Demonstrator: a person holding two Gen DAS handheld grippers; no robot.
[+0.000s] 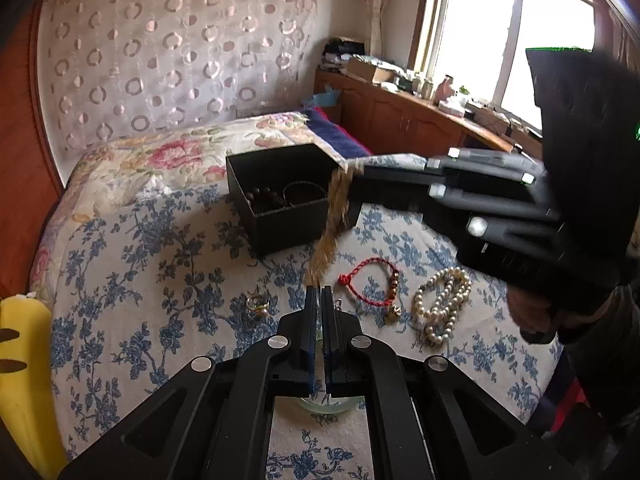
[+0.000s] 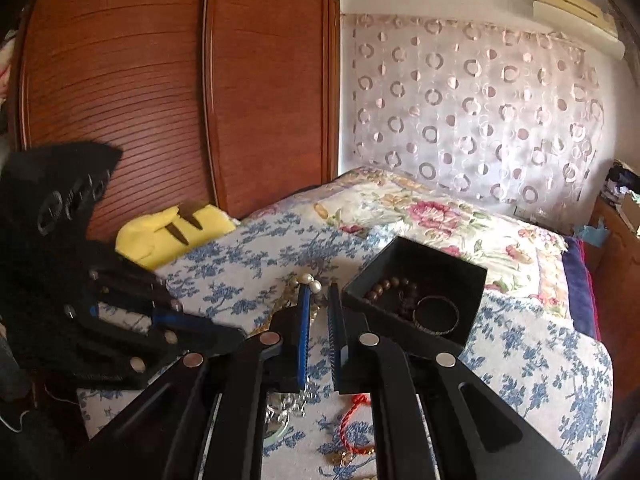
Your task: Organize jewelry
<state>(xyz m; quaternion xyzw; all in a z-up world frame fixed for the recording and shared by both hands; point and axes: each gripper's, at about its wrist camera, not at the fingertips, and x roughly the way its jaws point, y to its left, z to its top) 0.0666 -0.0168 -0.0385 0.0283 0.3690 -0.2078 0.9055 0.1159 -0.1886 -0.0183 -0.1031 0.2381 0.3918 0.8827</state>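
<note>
Since the blurred golden rope-like strand (image 1: 334, 200) must clear the black square box (image 1: 280, 228) just beneath its tips, the right gripper (image 1: 354, 172), nearly closed, pinches its top, while the left gripper (image 1: 320, 300) hovers fully closed, empty.

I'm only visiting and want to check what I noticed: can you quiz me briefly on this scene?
1. True or false: the box is empty.
2. What hangs from the right gripper? A) red bracelet B) gold chain C) pearls
3. Which gripper is shut with nothing in it?

Key: 1. False: beads and a bangle lie inside. 2. B. 3. The left gripper.
</note>
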